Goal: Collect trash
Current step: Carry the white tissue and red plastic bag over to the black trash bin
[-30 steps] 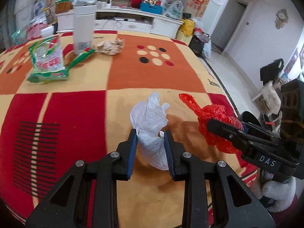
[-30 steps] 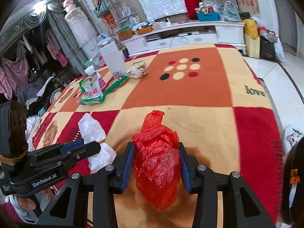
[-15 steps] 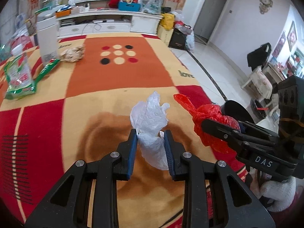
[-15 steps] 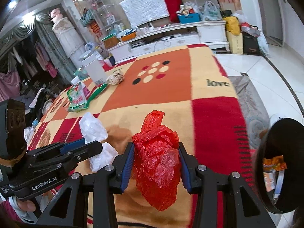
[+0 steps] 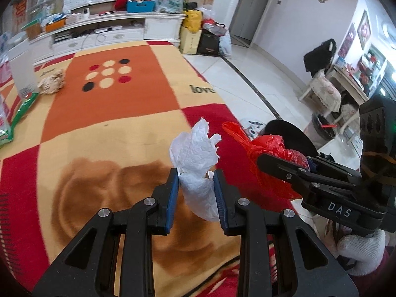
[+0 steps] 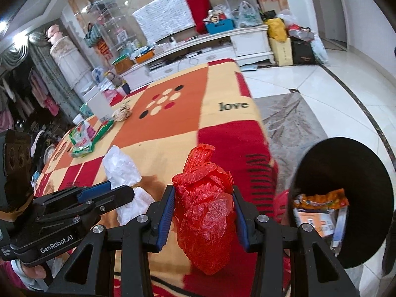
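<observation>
My left gripper [image 5: 195, 185] has its jaws clamped on a white tissue [image 5: 195, 153]; my right gripper [image 6: 204, 212] grips a red plastic bag [image 6: 205, 212], both above the blanket [image 5: 111, 128] edge, near the black bin [image 6: 346, 173].

left gripper [image 5: 196, 180] clamped on crumpled white tissue [image 5: 195, 153], blue-padded fingers [image 5: 172, 193] pressing both sides, above checkered blanket [image 5: 118, 128]. right gripper [image 5: 267, 159] just beside, gripping red plastic bag [image 5: 267, 148]. black bin [image 5: 292, 136] behind it. crumpled paper ball [image 5: 51, 84] far off on blanket, near green wrapper [image 5: 21, 112].
</observation>
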`<state>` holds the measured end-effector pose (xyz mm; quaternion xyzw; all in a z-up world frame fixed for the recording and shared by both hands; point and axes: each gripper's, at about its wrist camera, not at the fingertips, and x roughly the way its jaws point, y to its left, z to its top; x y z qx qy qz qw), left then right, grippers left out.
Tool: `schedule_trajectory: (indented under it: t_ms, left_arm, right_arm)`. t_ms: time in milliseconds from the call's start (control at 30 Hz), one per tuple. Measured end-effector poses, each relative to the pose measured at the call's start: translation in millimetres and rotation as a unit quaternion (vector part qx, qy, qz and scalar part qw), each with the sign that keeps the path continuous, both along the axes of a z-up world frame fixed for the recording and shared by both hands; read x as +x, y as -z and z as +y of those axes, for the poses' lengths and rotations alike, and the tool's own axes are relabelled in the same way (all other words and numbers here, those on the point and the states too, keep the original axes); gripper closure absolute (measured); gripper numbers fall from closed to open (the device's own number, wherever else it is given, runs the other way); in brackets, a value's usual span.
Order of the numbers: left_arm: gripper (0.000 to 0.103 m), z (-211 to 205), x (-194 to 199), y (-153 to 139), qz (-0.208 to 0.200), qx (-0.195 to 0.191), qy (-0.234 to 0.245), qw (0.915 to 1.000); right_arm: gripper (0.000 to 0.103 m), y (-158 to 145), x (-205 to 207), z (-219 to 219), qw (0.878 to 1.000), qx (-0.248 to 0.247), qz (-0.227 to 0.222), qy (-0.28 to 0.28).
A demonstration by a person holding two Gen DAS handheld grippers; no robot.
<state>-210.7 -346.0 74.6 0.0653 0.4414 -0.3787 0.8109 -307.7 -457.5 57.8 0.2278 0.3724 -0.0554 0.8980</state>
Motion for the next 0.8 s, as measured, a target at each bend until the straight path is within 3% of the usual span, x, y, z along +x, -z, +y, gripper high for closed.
schedule_trajectory:
  t_ms: [800]
  left_arm:
    - [0.077, -117.5, -29.3, 7.0, 0.027, -0.012, 0.105, 0.9940]
  right_arm:
    - [0.061, 18.4, -65.3, -106.1, 0.992, 0.015, 0.014, 0.127]
